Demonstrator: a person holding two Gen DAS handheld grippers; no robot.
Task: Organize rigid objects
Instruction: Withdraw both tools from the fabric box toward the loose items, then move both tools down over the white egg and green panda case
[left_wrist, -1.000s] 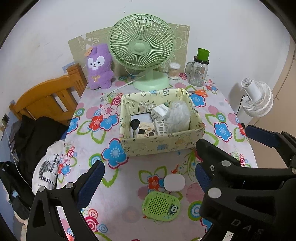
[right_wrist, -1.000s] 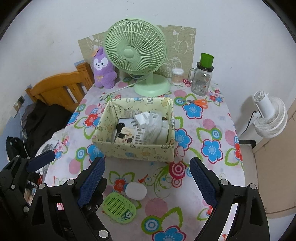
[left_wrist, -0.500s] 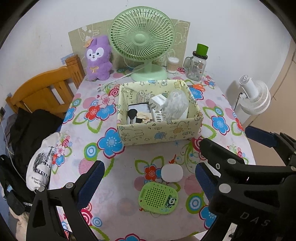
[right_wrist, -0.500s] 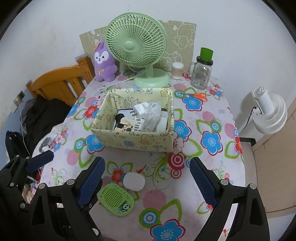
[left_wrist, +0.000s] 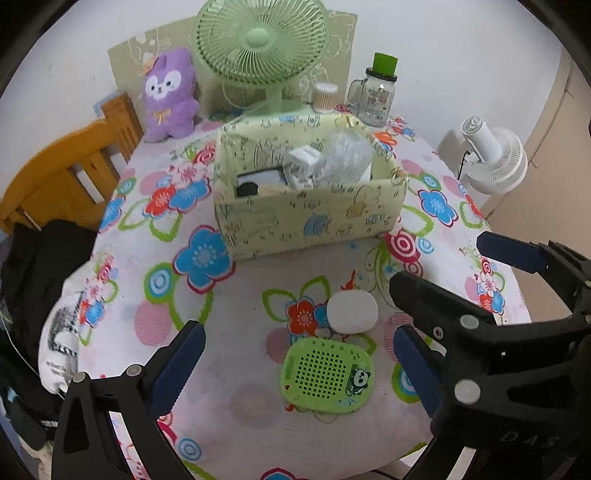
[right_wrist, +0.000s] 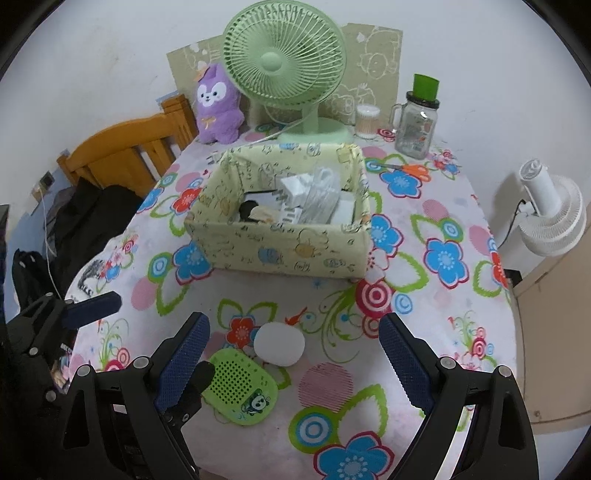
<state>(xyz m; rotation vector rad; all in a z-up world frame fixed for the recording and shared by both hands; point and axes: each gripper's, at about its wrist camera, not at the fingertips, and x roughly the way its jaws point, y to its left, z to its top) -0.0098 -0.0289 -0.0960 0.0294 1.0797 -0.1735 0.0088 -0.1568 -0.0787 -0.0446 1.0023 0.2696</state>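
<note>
both grippers dropped lower, nearer the green speaker (left_wrist: 327, 374) and white puck (left_wrist: 352, 312) | left gripper (left_wrist: 295, 365) spread, right gripper (right_wrist: 295, 363) spread, both empty | pickup for the box (left_wrist: 310, 218) looks next

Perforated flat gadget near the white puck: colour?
Lime green gadget with a panda sticker; clearest in the left wrist view.
</note>
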